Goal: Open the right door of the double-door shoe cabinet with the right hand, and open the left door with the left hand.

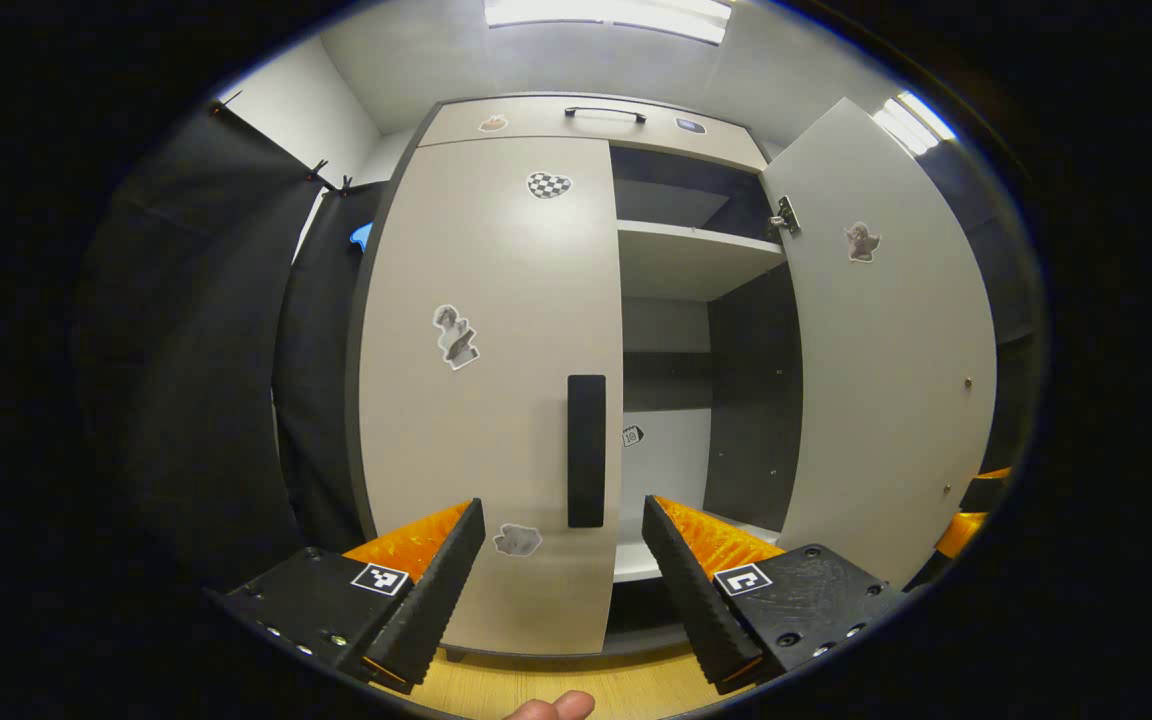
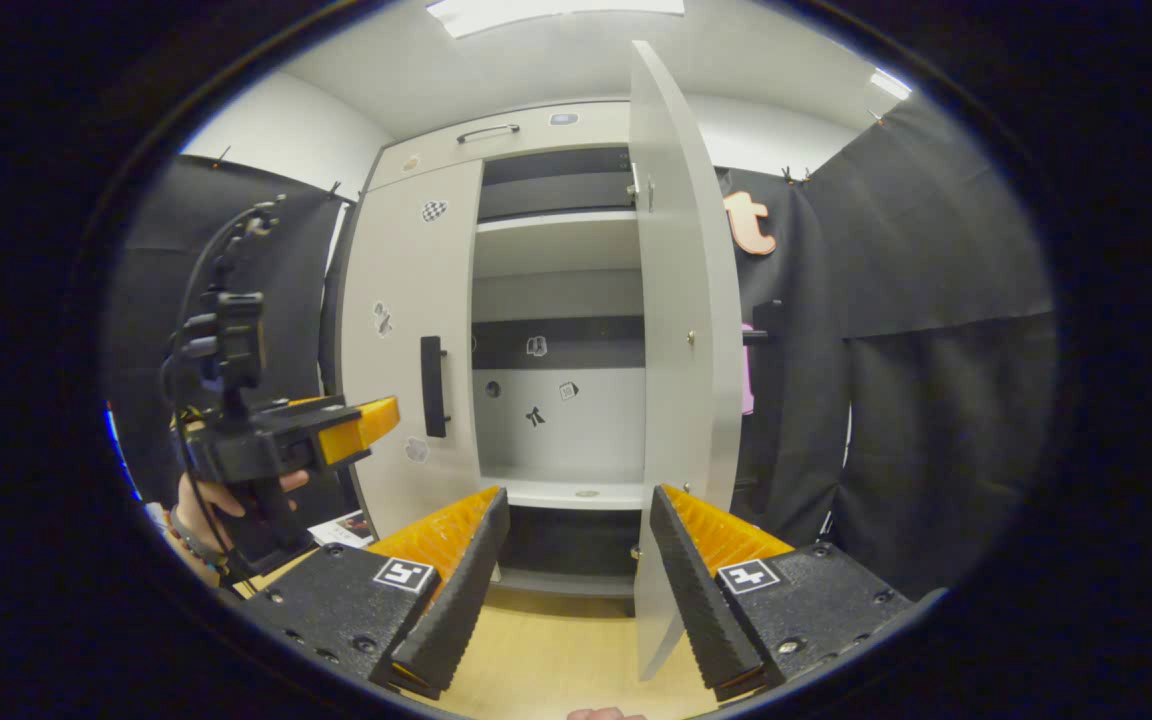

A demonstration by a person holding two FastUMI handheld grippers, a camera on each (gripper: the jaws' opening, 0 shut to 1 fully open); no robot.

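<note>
Straight ahead of the spread left gripper, well apart: upright black bar handle on closed beige left door; right gripper likewise spread.

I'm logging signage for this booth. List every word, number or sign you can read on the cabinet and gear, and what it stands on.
No text reads clearly.
Left door stickers: pictures, no words.
Right door sticker: a picture, no words.
Back-panel sticker: possibly digits, too small to read.
Square marker beside the jaws: a code pattern, no letters.
</note>
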